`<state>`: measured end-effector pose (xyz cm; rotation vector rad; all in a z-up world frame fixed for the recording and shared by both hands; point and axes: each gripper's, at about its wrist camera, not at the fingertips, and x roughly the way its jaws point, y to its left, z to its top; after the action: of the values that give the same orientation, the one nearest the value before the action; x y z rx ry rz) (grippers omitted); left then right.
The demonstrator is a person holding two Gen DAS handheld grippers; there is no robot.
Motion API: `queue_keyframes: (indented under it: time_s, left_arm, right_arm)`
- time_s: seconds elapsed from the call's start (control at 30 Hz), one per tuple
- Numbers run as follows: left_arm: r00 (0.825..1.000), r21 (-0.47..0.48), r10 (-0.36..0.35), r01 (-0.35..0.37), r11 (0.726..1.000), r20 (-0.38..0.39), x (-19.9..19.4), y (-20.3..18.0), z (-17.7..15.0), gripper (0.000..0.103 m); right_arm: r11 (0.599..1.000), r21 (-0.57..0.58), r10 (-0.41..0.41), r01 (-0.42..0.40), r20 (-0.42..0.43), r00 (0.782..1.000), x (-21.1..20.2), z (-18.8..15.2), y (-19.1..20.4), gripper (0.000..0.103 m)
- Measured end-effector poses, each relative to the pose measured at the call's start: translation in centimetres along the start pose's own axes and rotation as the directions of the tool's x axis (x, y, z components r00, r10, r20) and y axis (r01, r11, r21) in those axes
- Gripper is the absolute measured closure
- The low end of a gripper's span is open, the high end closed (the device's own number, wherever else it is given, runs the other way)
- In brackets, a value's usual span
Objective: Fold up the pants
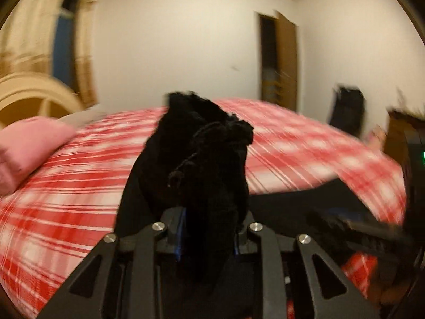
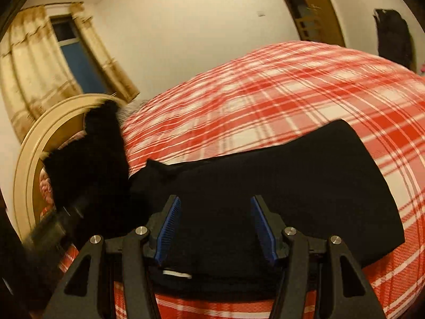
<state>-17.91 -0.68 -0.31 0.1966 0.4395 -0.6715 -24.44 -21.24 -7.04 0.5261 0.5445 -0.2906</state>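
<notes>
Black pants (image 2: 292, 186) lie across a red and white plaid bed (image 2: 279, 87). My left gripper (image 1: 208, 228) is shut on a bunched end of the pants (image 1: 202, 154), with a drawstring hanging, and holds it up above the bed. That lifted bunch and the left gripper show blurred at the left of the right wrist view (image 2: 90, 154). My right gripper (image 2: 216, 228) is open, its blue pads (image 2: 168, 228) spread just above the flat part of the pants, holding nothing.
A pink pillow (image 1: 29, 148) lies at the bed's left by a cream curved headboard (image 2: 34, 143). A curtained window (image 2: 71, 53) and a wooden door (image 1: 281, 58) are behind. A dark garment (image 2: 393, 37) hangs on the far wall.
</notes>
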Motion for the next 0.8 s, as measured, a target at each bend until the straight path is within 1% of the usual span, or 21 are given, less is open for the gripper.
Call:
queue_keyframes:
  time_s: [0.1, 0.13, 0.2, 0.27, 0.3, 0.33, 0.37, 0.4, 0.43, 0.5, 0.53, 0.6, 0.67, 0.73, 0.8]
  left_arm:
    - [0.997, 0.052, -0.024, 0.028, 0.998, -0.069, 2.3, -2.5, -1.4, 0.076]
    - [0.994, 0.076, -0.023, 0.031, 0.997, -0.105, 3.3, -3.3, -2.1, 0.076]
    - [0.990, 0.102, -0.015, 0.030, 0.994, -0.141, 4.5, -3.6, -2.7, 0.076]
    - [0.988, 0.145, -0.009, 0.032, 0.989, -0.154, 4.6, -4.1, -3.2, 0.075]
    - [0.988, 0.165, -0.007, 0.033, 0.986, -0.157, 4.6, -4.3, -3.1, 0.072]
    - [0.986, 0.186, -0.005, 0.036, 0.982, -0.168, 4.6, -4.2, -2.9, 0.068]
    - [0.983, 0.196, -0.014, 0.050, 0.979, -0.182, 4.5, -4.1, -2.8, 0.062]
    - [0.980, 0.204, -0.030, 0.070, 0.976, -0.197, 4.2, -4.3, -2.8, 0.055]
    - [0.975, 0.216, -0.048, 0.096, 0.972, -0.217, 3.7, -3.8, -2.5, 0.051]
    - [0.973, 0.220, -0.053, 0.104, 0.970, -0.223, 2.5, -3.1, -2.4, 0.031]
    - [0.976, 0.209, -0.062, 0.107, 0.972, -0.210, 1.5, -2.3, -2.1, 0.027]
    - [0.982, 0.157, -0.092, 0.118, 0.980, -0.164, -0.6, -0.4, -1.5, 0.012]
    - [0.988, 0.100, -0.083, 0.096, 0.990, -0.131, -1.8, 1.3, -1.1, 0.008]
    - [0.991, 0.029, -0.058, 0.062, 0.998, -0.118, -2.1, 3.3, -0.8, 0.008]
    - [0.991, -0.029, 0.012, -0.016, 0.999, -0.135, -1.3, 5.1, -0.8, 0.008]
  right_arm:
    - [0.999, 0.050, -0.010, 0.011, -0.022, 1.000, 0.5, 0.0, -1.2, 0.046]
    - [0.998, 0.062, -0.011, 0.013, -0.026, 1.000, 0.6, -0.1, -1.6, 0.046]
    - [0.997, 0.073, -0.008, 0.010, -0.032, 0.999, 0.7, -0.1, -2.0, 0.046]
    - [0.997, 0.080, 0.010, -0.007, -0.034, 0.999, 0.7, 0.0, -2.2, 0.046]
    - [0.996, 0.084, 0.020, -0.017, -0.030, 0.999, 0.7, 0.2, -2.3, 0.046]
    - [0.996, 0.087, 0.037, -0.034, -0.028, 0.999, 0.7, 0.6, -2.3, 0.046]
    - [0.995, 0.088, 0.054, -0.052, -0.028, 0.998, 0.7, 0.9, -2.1, 0.046]
    - [0.993, 0.085, 0.081, -0.079, -0.025, 0.996, 0.7, 1.5, -1.9, 0.046]
    - [0.992, 0.080, 0.097, -0.095, -0.021, 0.995, 0.6, 1.9, -1.6, 0.046]
    - [0.989, 0.066, 0.131, -0.129, -0.020, 0.991, 0.9, 2.9, -0.9, 0.045]
    - [0.986, 0.066, 0.156, -0.153, -0.031, 0.987, 1.3, 3.4, -0.5, 0.041]
    - [0.975, 0.101, 0.202, -0.196, -0.052, 0.978, 2.6, 3.9, -0.1, 0.039]
    - [0.972, 0.120, 0.212, -0.202, -0.079, 0.974, 4.1, 3.8, 0.5, 0.039]
    - [0.974, 0.129, 0.203, -0.184, -0.152, 0.967, 6.1, 3.1, 1.4, 0.039]
    - [0.979, 0.119, 0.186, -0.165, -0.200, 0.962, 7.0, 2.0, 2.2, 0.039]
